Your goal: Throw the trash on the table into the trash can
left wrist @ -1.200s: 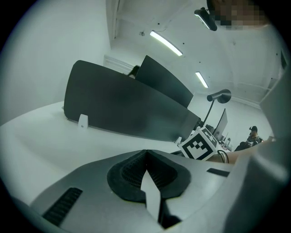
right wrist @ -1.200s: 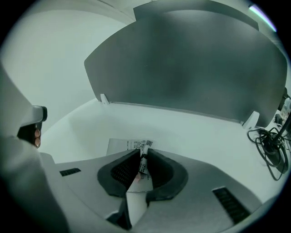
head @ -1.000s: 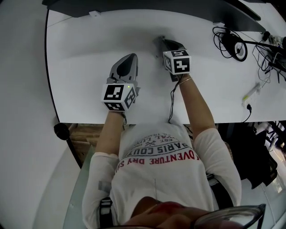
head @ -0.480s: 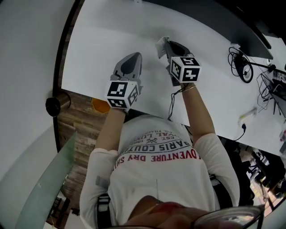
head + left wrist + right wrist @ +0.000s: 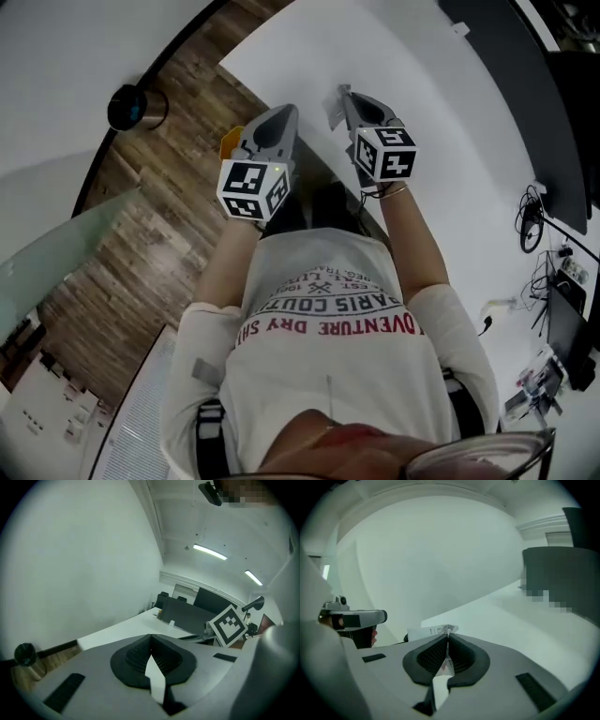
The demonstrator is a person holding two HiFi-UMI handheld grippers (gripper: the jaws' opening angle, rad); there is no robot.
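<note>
The left gripper (image 5: 150, 641) has its 2 jaws together, and I see nothing caught in it. The right gripper (image 5: 448, 639) is pinched on a printed paper slip (image 5: 430, 631), held in the air above the table (image 5: 441, 150), near its edge. The slip looks very light and limp, so it may flutter or cling; a firm pinch at 1 edge seems enough
</note>
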